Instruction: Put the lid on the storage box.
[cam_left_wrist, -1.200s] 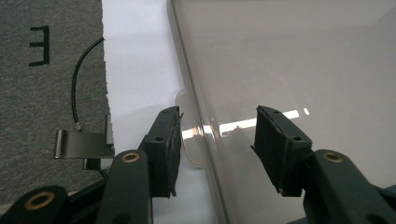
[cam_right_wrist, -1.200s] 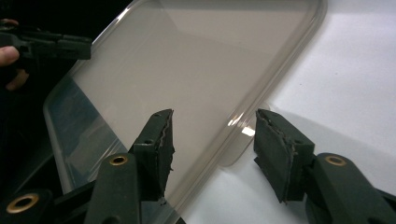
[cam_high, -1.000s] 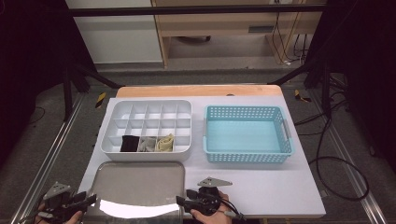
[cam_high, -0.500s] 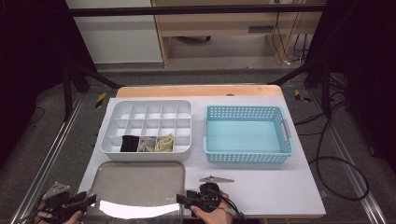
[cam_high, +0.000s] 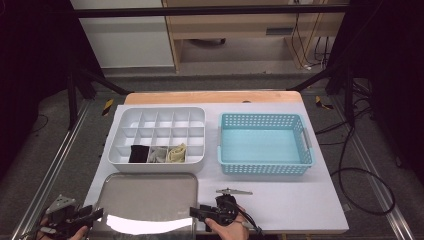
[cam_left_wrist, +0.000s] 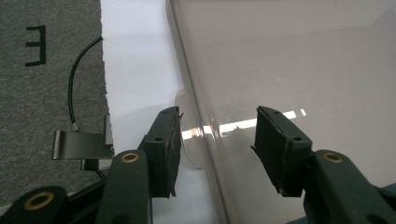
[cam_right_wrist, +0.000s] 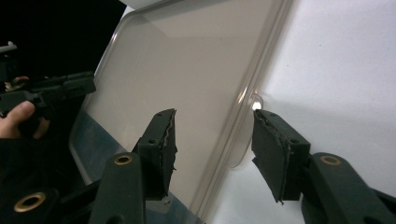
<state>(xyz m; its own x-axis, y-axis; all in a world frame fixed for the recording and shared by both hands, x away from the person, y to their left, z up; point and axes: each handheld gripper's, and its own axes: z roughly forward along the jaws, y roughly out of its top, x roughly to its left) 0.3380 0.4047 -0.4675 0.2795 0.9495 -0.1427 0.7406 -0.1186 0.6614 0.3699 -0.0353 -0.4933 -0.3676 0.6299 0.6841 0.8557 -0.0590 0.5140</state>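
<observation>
Both hand-held grippers (cam_high: 97, 214) (cam_high: 192, 212) stay released astride the lid (cam_high: 145, 200) – right jaws closing slightly.

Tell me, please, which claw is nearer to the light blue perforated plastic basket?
Right. The right claw sits at the flat clear lid's right edge, just ahead-left of the basket; the left claw is at the lid's far left edge.

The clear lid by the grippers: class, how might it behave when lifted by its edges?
The lid looks thin and see-through, so probably light and slightly flexible. Its glossy, glaring surface suggests slippery. Flat and wide, it may sag or tilt.
</observation>
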